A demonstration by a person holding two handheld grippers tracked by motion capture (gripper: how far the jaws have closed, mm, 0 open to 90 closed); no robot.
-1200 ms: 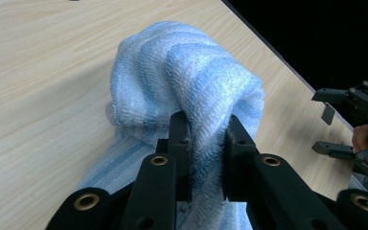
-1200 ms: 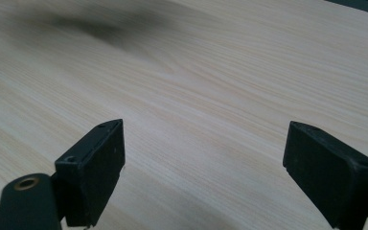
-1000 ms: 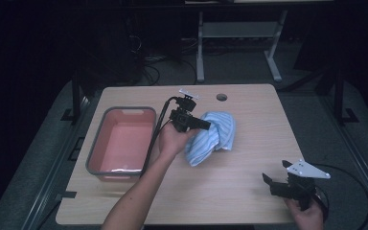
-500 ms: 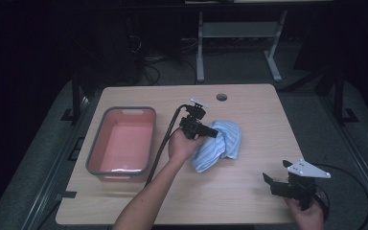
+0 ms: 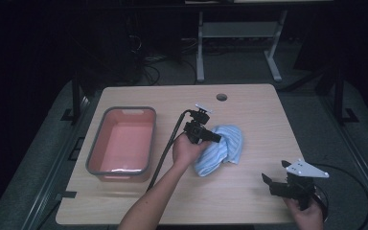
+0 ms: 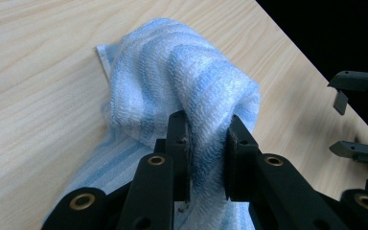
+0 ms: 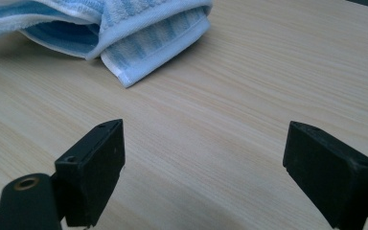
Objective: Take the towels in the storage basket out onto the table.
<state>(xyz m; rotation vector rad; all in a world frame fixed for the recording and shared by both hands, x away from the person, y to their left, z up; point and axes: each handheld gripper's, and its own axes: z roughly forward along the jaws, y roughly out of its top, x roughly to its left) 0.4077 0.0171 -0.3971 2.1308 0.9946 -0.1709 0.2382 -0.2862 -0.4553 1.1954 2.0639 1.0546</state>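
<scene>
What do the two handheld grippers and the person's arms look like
Both the left gripper and the right gripper are black with two blocky jaws, brass-coloured pivot rivets, a pale grey three-cornered plate on top and a trailing black cable. The forearms are bare, without sleeves.

Tub (image 5: 123, 143) blocks table (image 5: 249, 103) left; bare wood btwn towel (image 5: 223, 148), right claw (image 5: 277, 178).

A pale wooden table (image 5: 249, 191) with rounded corners and a round cable hole (image 5: 222, 97) near its far edge stands on a dark grey floor (image 5: 43, 163). The room around it is very dim, almost black past the far edge, so no wall can be made out. Behind the table a light metal frame (image 5: 237, 33) with 2 legs and a crossbar stands on the floor, and loose cables (image 5: 146, 57) lie in a tangle to its left. Dark rails (image 5: 359, 158) run along both long sides.
</scene>
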